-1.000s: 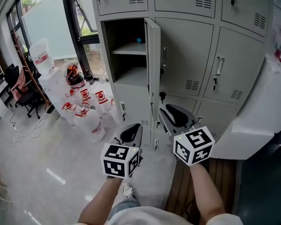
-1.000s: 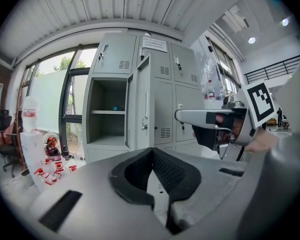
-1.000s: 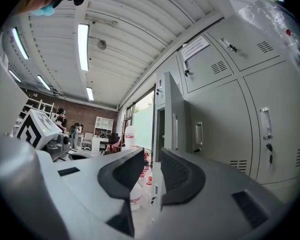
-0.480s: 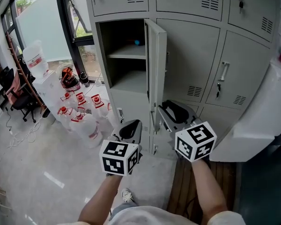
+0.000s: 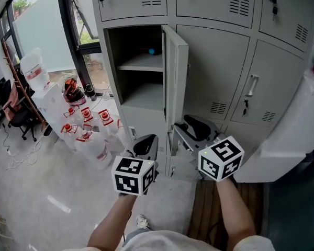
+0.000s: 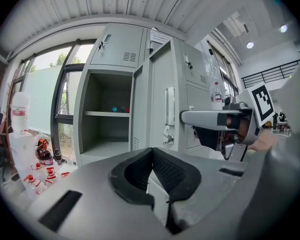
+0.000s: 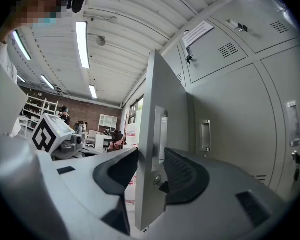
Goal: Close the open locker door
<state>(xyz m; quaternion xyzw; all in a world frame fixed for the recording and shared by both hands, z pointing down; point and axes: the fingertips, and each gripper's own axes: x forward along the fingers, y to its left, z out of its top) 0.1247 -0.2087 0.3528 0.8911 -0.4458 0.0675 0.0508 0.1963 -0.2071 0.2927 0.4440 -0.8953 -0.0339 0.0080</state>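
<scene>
At the far left of the head view, a window stood above a group of water jugs with red caps on the pale floor. To the right of them rose the grey locker bank. One compartment was open, and on its inner shelf lay a small blue object that was too small to identify.

Below the compartment, the left gripper hung in front of the lower lockers. Its marker cube faced the camera. In the left gripper view, the tips of its black pads met, and nothing was between them.

The locker door stood out from the bank, almost edge-on to the head camera, with its free edge toward the person. It was not yet closed.

The right gripper was just beside the lower part of that edge. In the right gripper view, its jaws had just been opening and now stood wide. The free edge of the door, with its recessed handle plate, was between them. The left pad lay very close to the metal, but I could not tell whether it touched.

Further right, the neighbouring lockers were shut, each with its own handle.
</scene>
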